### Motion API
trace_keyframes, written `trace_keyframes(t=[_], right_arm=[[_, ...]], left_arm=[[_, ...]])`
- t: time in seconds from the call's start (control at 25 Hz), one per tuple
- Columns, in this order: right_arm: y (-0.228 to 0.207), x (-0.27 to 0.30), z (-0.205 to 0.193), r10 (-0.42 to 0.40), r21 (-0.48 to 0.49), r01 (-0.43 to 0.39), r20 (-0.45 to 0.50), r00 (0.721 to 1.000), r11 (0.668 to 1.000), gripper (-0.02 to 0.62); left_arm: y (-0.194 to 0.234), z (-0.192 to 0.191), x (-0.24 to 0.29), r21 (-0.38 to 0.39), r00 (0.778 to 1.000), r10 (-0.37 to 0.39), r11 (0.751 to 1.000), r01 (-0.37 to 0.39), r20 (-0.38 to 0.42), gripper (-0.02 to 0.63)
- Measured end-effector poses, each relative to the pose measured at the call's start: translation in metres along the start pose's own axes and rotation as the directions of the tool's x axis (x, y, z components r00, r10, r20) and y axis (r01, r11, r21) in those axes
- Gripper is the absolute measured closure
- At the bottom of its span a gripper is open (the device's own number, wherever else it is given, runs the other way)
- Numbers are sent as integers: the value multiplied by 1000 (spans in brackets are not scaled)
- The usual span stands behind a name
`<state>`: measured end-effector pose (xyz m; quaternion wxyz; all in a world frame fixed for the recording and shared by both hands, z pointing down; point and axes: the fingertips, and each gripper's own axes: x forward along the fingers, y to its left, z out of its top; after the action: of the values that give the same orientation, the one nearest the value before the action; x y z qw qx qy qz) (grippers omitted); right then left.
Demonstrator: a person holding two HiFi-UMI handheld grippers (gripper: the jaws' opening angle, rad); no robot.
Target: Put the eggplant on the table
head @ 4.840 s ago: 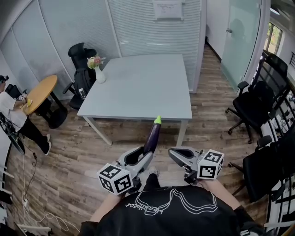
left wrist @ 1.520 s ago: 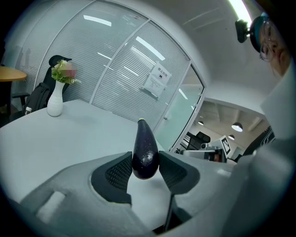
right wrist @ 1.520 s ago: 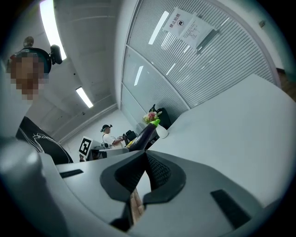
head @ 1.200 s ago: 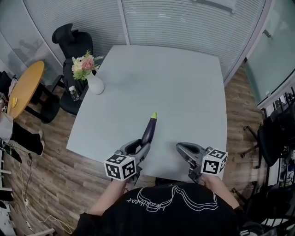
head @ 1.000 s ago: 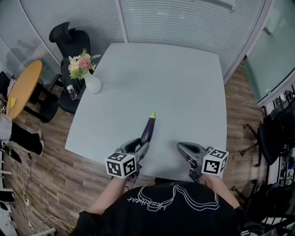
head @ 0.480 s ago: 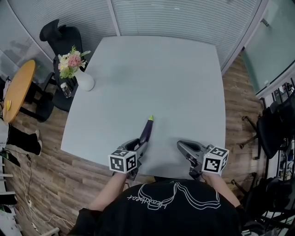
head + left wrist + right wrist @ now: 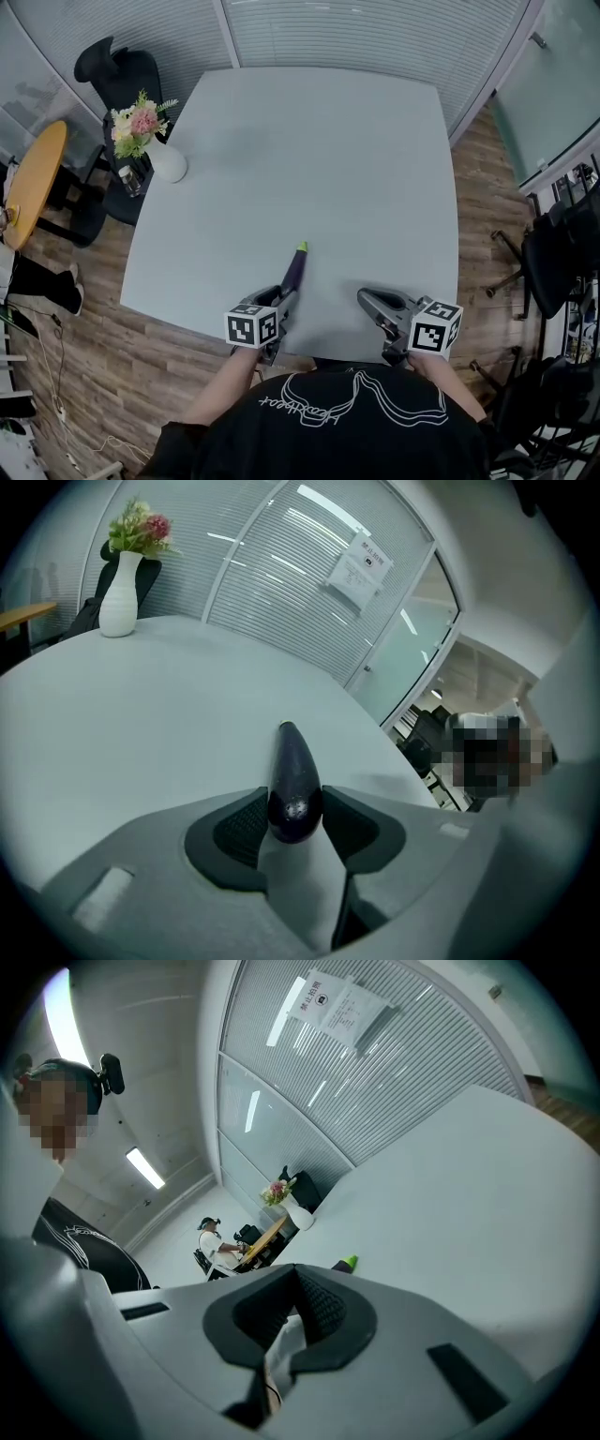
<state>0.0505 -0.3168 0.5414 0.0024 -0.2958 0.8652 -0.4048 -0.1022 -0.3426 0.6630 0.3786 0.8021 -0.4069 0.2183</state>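
The dark purple eggplant [image 7: 293, 268] with a green tip sticks out forward from my left gripper [image 7: 285, 298], whose pads are shut on its thick end. It hangs low over the near part of the grey table [image 7: 328, 141]; whether it touches the top I cannot tell. In the left gripper view the eggplant [image 7: 292, 780] sits clamped between both pads of the left gripper [image 7: 294, 810]. My right gripper [image 7: 367, 300] stays at the table's front edge, shut and empty. In the right gripper view the right gripper [image 7: 298, 1279] has its pads together, and the eggplant's green tip [image 7: 348, 1263] peeks past them.
A white vase of flowers [image 7: 166, 161] stands at the table's far left edge. Beyond it are a black office chair [image 7: 111, 66] and a round wooden table [image 7: 33, 183]. More black chairs [image 7: 562, 234] stand at the right. A seated person [image 7: 211, 1237] is far off.
My left gripper has sunk towards the tabletop with the eggplant still clamped. The right gripper has dipped slightly. The head view has shifted further over the table.
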Motion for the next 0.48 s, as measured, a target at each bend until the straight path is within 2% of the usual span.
trace_keyframes(t=[0.28,0.48], right_arm=[[-3,-4,-2,-12,4,12,5,1000,1000,586],[-5,-8,-2,-23,4,23,6,1000,1000,586]], left_arm=[[1,-6,4,-22,1000,-3,1000,3,-9,419],[-1,-6,4,2,1000,10,1000,-10,-16,417]])
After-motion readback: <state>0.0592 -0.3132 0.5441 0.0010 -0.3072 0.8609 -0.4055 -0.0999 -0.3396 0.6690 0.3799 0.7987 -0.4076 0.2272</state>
